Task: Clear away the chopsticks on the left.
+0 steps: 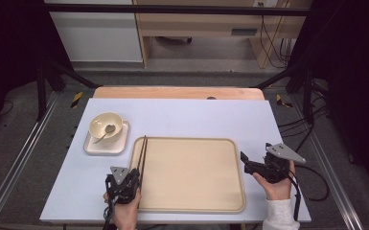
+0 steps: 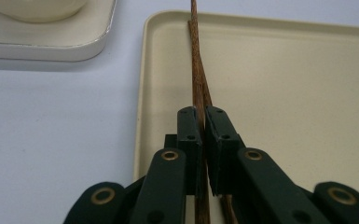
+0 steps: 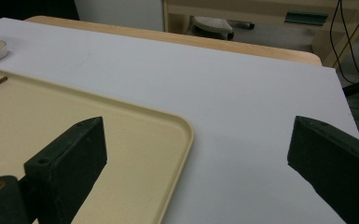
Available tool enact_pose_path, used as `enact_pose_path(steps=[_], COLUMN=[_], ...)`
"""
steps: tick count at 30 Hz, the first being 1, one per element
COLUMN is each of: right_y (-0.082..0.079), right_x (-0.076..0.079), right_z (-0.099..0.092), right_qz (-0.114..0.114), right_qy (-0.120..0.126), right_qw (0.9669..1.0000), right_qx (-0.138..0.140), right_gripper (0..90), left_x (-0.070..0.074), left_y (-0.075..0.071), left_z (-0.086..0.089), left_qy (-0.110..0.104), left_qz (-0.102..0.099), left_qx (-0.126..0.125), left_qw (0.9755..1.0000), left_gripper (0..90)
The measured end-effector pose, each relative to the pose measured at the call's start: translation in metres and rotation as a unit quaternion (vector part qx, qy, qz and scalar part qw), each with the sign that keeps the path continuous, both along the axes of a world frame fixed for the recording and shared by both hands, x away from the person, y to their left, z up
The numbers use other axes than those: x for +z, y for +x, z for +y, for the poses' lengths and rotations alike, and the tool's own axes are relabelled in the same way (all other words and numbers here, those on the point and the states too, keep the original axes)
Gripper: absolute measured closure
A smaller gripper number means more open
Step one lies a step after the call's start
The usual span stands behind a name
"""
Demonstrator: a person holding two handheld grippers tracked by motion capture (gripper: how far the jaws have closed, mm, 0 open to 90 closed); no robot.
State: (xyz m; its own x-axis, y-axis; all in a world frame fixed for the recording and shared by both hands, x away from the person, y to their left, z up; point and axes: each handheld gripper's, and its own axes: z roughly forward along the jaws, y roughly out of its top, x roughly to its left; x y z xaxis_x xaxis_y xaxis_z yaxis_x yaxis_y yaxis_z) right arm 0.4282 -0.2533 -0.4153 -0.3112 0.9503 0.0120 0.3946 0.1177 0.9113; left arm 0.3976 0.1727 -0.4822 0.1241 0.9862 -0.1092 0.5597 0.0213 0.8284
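Two brown chopsticks (image 2: pixel 197 70) were pinched between the fingers of my left gripper (image 1: pixel 135 178), which I held at about 7 o'clock on the white surface (image 1: pixel 182 115). In the left gripper view my black fingers (image 2: pixel 189 140) sat nearly together with the sticks squeezed in the narrow gap between them. The chopsticks ran from there toward 12 o'clock, lying along the left edge of the beige tray (image 1: pixel 191 175), their far tips reaching the tray's far rim. One stick angled slightly away from the other beyond my grip.

My right gripper (image 1: pixel 247 163) rested near 4 o'clock, just beside the tray's right rim, held in my right hand (image 1: pixel 277 184). Its fingers (image 3: pixel 70 158) were spread wide apart and held nothing; between them I saw the tray's rounded corner and bare white surface.

At about 10 o'clock, just beyond the tray's far left corner, a cream bowl (image 1: pixel 105 127) stood on a square cream plate (image 1: pixel 106 146), with a spoon (image 1: pixel 106 132) resting inside the bowl.
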Motion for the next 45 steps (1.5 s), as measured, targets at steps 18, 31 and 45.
enact_pose_path(steps=[18,31,45], right_y=[0.000,-0.001,-0.002], right_x=[0.000,0.002,0.002], right_z=[0.000,0.000,-0.003], right_qz=[-0.002,-0.003,-0.005], right_qy=[-0.002,0.000,0.000], right_qw=[1.0000,1.0000,1.0000], right_qx=[0.000,0.001,-0.001], right_gripper=[5.1,5.1,5.2], left_x=[-0.001,0.001,0.014], left_y=[0.007,0.007,0.012], left_z=[-0.002,0.000,0.003], left_qy=[0.024,0.018,0.045], left_qz=[0.039,0.032,-0.001], left_qx=[0.000,-0.010,-0.185], left_qw=[0.9989,0.9993,0.9818], left_gripper=[84.7,78.3,86.8])
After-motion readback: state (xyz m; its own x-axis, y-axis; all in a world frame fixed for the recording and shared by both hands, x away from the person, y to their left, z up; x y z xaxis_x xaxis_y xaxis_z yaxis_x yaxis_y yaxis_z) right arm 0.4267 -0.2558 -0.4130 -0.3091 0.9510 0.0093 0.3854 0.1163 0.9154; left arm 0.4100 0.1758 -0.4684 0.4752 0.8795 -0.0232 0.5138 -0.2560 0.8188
